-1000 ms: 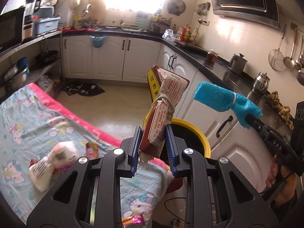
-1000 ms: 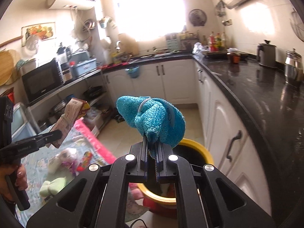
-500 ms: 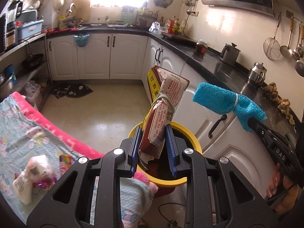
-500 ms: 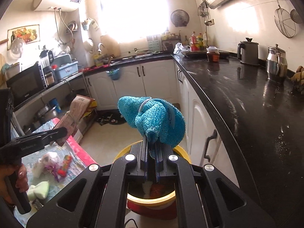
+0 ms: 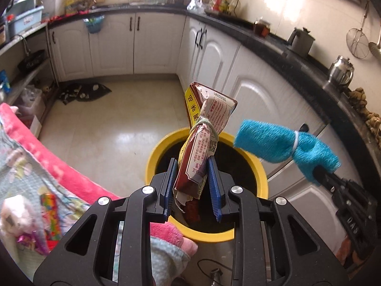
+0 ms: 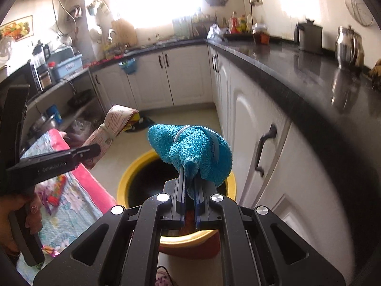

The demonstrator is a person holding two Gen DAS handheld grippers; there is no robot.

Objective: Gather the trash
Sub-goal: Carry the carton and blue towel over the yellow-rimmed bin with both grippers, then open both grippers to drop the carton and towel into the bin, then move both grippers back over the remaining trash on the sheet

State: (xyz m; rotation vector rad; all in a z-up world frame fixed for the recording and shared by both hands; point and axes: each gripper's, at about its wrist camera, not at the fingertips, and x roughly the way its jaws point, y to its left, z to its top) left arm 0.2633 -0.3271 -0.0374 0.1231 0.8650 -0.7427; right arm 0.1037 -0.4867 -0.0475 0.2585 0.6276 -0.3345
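The packet point(image 5: 204, 140), a brown and white food wrapper tied round its middle with pale string, stands nearly upright in the left gripper point(image 5: 191, 186), whose jaws are closed narrowly on its lower end. It hangs right over the dark mouth of the yellow-rimmed bin point(image 5: 164, 143), which looks like the reason for the pose: let go there and it should fall straight in.

Just beside it the blue cloth point(image 6: 193, 152), a rolled rag bound with a white band, is pinched by one corner in the right gripper point(image 6: 189, 205), its jaws all but together on the fabric. In the right wrist view the bundle also sits above the bin's opening point(image 6: 135, 166), so both pieces appear lined up for dropping, one after the other or together.

The bin stands on the floor between the white cabinets point(image 5: 252, 100) and the corner of a bed with a pink-edged, patterned blanket point(image 5: 57, 164). More litter lies on that blanket near its edge: a bright sweet wrapper point(image 5: 48, 205) and a pale crumpled bag point(image 5: 14, 217), probably still to be gathered.

The inside of the bin is nearly black; something reddish shows low down behind the jaws, but what it is cannot be made out. The bin's near rim is cut off by the gripper bodies. Only part of a hand point(image 6: 32, 214) on the left handle is visible.
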